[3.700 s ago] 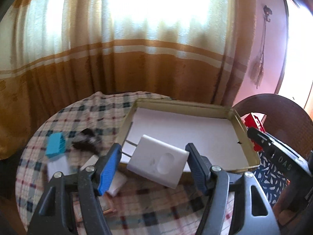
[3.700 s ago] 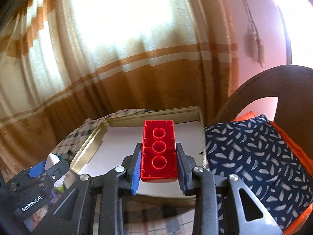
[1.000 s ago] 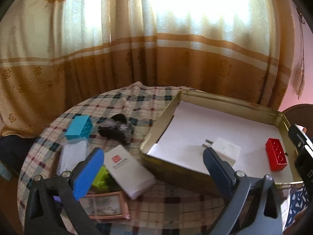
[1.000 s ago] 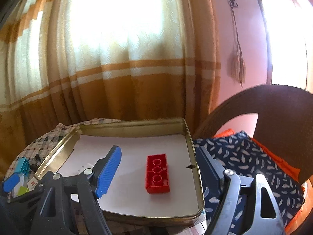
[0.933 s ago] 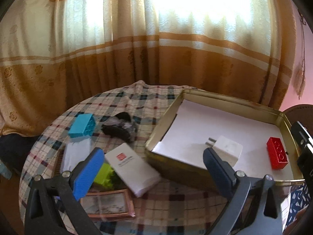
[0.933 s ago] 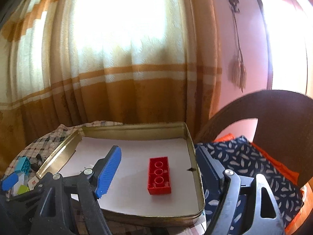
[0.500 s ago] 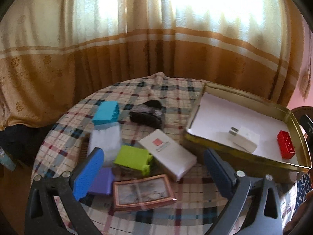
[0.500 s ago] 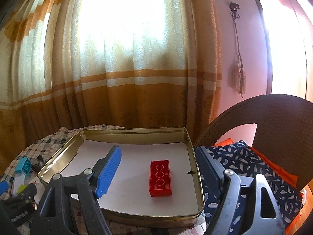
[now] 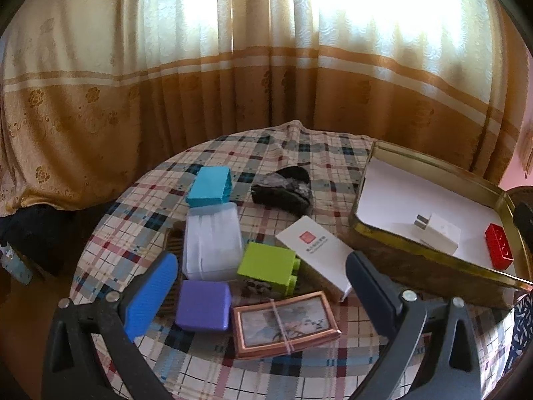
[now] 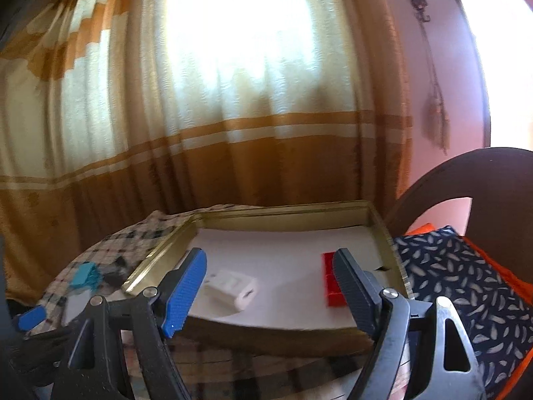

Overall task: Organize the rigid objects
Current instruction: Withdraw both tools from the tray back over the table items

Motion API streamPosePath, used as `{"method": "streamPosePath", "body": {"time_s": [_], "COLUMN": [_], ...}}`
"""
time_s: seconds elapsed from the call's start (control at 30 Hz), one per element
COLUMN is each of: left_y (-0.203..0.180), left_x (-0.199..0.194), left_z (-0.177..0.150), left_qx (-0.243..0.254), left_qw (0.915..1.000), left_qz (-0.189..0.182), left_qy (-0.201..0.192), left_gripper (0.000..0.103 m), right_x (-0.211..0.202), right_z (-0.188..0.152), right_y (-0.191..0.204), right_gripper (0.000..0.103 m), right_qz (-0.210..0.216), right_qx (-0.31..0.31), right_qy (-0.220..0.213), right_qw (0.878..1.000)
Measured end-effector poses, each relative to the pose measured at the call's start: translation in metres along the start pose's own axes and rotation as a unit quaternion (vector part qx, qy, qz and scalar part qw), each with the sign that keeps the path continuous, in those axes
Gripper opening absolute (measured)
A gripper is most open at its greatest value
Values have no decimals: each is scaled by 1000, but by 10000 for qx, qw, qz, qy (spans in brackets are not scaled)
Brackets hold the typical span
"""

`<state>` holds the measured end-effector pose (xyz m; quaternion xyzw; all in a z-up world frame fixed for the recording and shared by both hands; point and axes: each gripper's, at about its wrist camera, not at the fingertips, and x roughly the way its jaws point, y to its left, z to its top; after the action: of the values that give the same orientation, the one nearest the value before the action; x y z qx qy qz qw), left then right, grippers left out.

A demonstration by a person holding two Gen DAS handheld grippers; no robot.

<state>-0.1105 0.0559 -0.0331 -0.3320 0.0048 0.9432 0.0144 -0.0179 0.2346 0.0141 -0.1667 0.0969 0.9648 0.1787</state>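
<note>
Both tongs spread empty; only the left view shows the purple block (image 9: 204, 306)

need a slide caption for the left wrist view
Open left tool above toy blocks, boxes and a framed picture; gold tray alongside.

Red brick (image 10: 331, 280) partly behind claw finger (image 10: 353, 295)

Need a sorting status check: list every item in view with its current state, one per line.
Tin tray: open, paper-lined.
White charger: lying in the tray.
Red brick: lying in the tray.
Green brick: on the table, on its side.
Purple block: on the table.
Left gripper: open, empty.
Right gripper: open, empty.
</note>
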Motion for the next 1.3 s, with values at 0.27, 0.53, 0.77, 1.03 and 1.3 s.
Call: {"method": "streamPosePath", "body": {"time_s": [0.27, 0.53, 0.77, 1.03, 1.3], "left_y": [13, 27, 58, 120, 139], "left_x": [3, 8, 12, 26, 36], "left_z": [0, -1, 1, -1, -5], "left_qx": [-82, -226, -281, -936, -1242], "left_qw": [9999, 9995, 9978, 9895, 9844], "left_qz": [71, 107, 526, 916, 911], "left_qy": [51, 178, 277, 609, 852], "left_gripper": [103, 103, 103, 103, 103], "right_x": [1, 4, 10, 22, 41], "right_z": [-11, -16, -23, -39, -66], "right_y": [21, 37, 61, 91, 129], "right_gripper": [80, 80, 80, 73, 73], "right_qz": [319, 541, 911, 1481, 2147], "right_qx": [-1, -97, -437, -765, -926], "right_qy": [266, 498, 858, 1614, 2722], "right_qw": [9991, 9972, 9912, 9727, 9334]}}
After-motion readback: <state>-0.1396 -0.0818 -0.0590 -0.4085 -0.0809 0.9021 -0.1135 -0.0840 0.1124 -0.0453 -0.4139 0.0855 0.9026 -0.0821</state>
